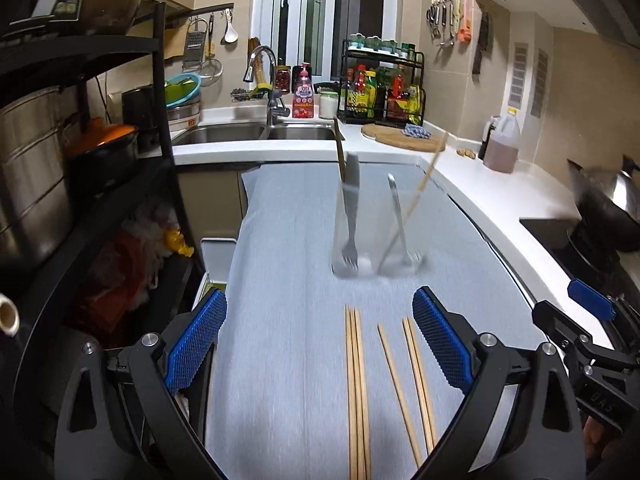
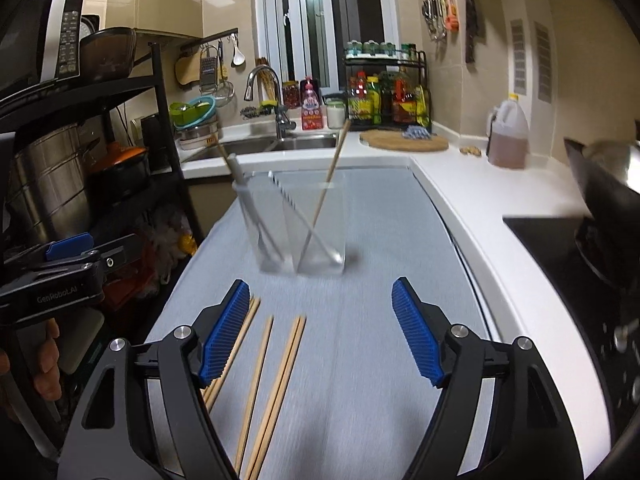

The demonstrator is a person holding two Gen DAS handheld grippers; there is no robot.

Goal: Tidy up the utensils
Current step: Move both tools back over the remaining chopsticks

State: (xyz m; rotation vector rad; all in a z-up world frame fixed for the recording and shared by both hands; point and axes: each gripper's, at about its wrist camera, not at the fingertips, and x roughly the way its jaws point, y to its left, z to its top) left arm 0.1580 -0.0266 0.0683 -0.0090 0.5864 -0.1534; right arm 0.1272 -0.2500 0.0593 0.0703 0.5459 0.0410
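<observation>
Right gripper [image 2: 320, 330]: jaws wide apart, nothing between them. Clear holder [image 2: 298, 224]: ahead of the fingertips on the grey cloth [image 2: 380, 360], holding upright utensils. Loose chopsticks [image 2: 276, 380]: lying beside the left finger [image 2: 224, 332].

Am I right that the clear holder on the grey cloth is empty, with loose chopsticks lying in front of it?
Not quite: the clear holder is not empty. The left wrist view shows a fork and other utensils standing in it. The loose chopsticks do lie in front of it on the grey cloth.

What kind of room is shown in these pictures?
Very likely a home kitchen: a double sink with a faucet, a rack of sauce bottles on the white counter, and a wok on the stove.
</observation>
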